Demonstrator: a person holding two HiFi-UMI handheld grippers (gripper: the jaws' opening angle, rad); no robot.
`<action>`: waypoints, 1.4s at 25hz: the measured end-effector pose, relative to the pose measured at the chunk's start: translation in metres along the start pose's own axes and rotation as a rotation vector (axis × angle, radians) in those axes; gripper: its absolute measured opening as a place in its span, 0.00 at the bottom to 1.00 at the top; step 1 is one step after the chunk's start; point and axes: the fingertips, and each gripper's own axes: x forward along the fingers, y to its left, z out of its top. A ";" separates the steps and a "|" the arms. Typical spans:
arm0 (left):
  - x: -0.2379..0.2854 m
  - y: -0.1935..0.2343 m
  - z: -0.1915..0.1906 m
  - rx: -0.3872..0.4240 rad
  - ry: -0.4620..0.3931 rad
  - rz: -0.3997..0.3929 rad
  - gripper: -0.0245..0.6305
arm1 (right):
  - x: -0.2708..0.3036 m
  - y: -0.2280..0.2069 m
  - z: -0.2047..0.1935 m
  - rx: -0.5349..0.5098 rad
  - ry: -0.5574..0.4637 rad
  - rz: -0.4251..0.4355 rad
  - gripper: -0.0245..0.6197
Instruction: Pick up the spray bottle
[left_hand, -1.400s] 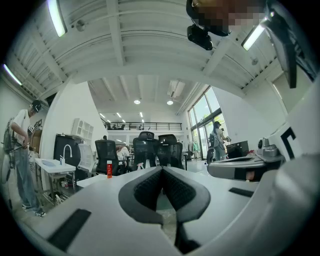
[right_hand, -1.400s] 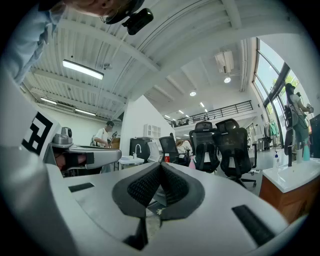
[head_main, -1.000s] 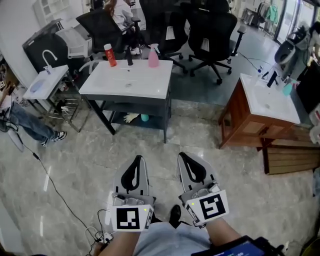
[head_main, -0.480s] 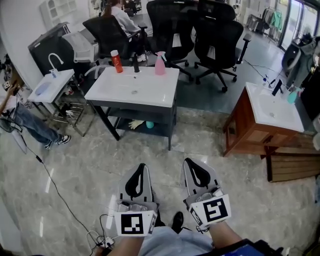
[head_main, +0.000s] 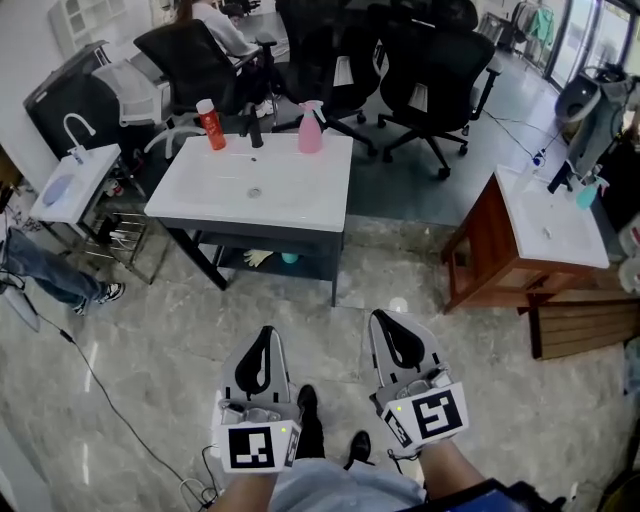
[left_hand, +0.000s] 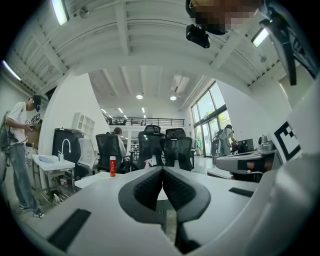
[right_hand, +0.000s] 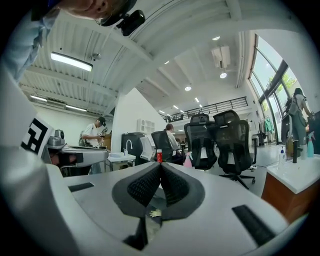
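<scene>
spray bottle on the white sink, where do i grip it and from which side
Grip the spray bottle round its wide lower body, below the trigger head. It stands upright at the back edge of the sink, with the faucet to its left and chairs behind. So probably come in level from the front, across the sink.

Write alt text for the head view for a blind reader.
A pink plastic spray bottle stands at the back of a white basin top, right of a red cylindrical bottle. Below, the left gripper and right gripper are shut, empty.
</scene>
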 end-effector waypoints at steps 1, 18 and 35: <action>0.011 0.010 0.000 -0.003 0.000 -0.004 0.06 | 0.012 -0.003 -0.001 0.003 0.004 -0.011 0.06; 0.127 0.136 0.004 -0.057 -0.045 -0.091 0.06 | 0.153 -0.007 0.023 -0.061 0.026 -0.111 0.06; 0.209 0.140 -0.031 -0.023 0.045 -0.091 0.06 | 0.246 -0.061 0.009 0.087 -0.013 -0.062 0.06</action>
